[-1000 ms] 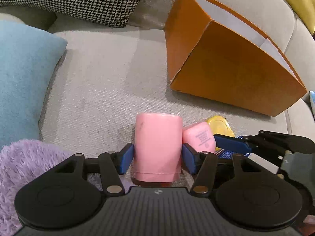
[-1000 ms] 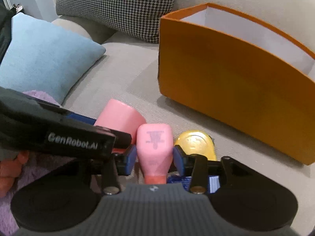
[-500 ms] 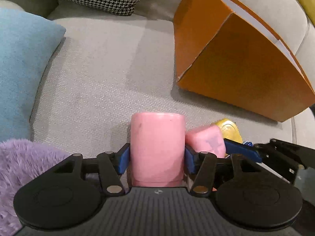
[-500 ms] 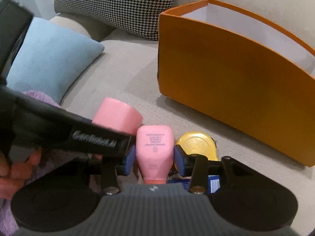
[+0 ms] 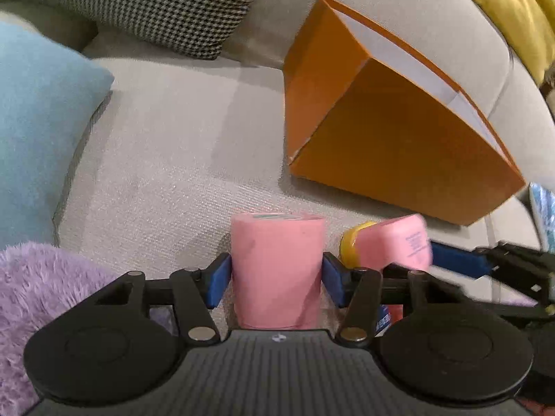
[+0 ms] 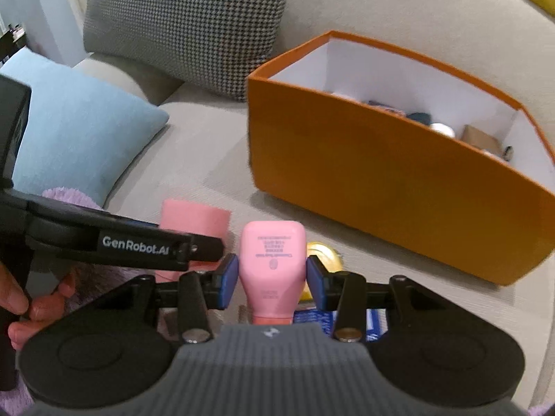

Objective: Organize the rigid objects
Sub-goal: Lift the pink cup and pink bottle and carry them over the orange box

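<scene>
Now, pink cylinder (image 5: 277,270): you hold it across its middle in the left gripper (image 5: 276,279), both blue pads pressed to its sides, above the front of the sofa seat (image 5: 166,159). It looks light and stiff with a smooth, possibly slippery skin; the mid-height hold suits it.
Pink tube (image 6: 273,267): your right gripper (image 6: 273,279) is clamped on its flat body, cap end toward the camera, just right of the cylinder. Judged light, slightly squeezable; take it at the wider shoulders, not the narrow neck.
Yellow round thing (image 6: 324,253): lies on the seat just behind the tube, near the front edge; likely hard and smooth, what it is I cannot tell.
Blue printed packet (image 6: 350,319): under the right gripper, mostly hidden.
Orange box (image 6: 381,187): stands open at the seat's back right, against the backrest, several small items inside, too blurred to count.
Count: one cylinder, one tube, one yellow piece, one packet, one box, two grippers.
Cushions: one houndstooth (image 6: 187,24), one light blue (image 6: 76,131), one purple fluffy (image 5: 45,291).
</scene>
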The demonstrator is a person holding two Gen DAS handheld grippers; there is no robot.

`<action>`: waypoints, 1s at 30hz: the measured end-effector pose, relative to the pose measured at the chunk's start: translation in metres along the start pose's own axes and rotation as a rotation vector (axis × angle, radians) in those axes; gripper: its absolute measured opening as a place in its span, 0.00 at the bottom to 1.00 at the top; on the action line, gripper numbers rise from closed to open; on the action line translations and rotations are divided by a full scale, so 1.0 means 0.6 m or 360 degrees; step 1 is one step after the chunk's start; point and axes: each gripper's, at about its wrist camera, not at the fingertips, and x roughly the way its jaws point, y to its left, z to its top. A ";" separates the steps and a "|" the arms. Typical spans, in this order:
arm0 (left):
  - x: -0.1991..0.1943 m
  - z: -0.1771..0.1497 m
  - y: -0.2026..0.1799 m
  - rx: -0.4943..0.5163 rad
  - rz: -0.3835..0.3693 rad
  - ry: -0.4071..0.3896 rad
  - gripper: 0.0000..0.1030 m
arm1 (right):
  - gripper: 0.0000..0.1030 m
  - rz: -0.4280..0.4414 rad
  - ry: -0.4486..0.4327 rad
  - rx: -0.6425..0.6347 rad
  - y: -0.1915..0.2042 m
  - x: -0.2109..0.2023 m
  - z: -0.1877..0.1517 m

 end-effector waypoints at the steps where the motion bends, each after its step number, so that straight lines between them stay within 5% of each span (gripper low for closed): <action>1: 0.000 -0.003 -0.002 0.0017 0.0012 0.0000 0.62 | 0.43 -0.0010 -0.0007 0.0009 -0.004 -0.005 -0.002; 6: 0.008 0.005 0.001 0.0013 0.0029 -0.0004 0.62 | 0.43 -0.0047 -0.0037 0.0066 -0.021 -0.031 -0.011; 18: -0.082 0.001 -0.022 -0.0063 -0.0154 -0.0263 0.62 | 0.43 -0.0075 -0.0155 0.0222 -0.067 -0.095 -0.017; 30: -0.189 0.107 -0.105 0.0041 -0.0359 -0.0452 0.62 | 0.43 0.0102 -0.0423 0.0266 -0.096 -0.187 0.057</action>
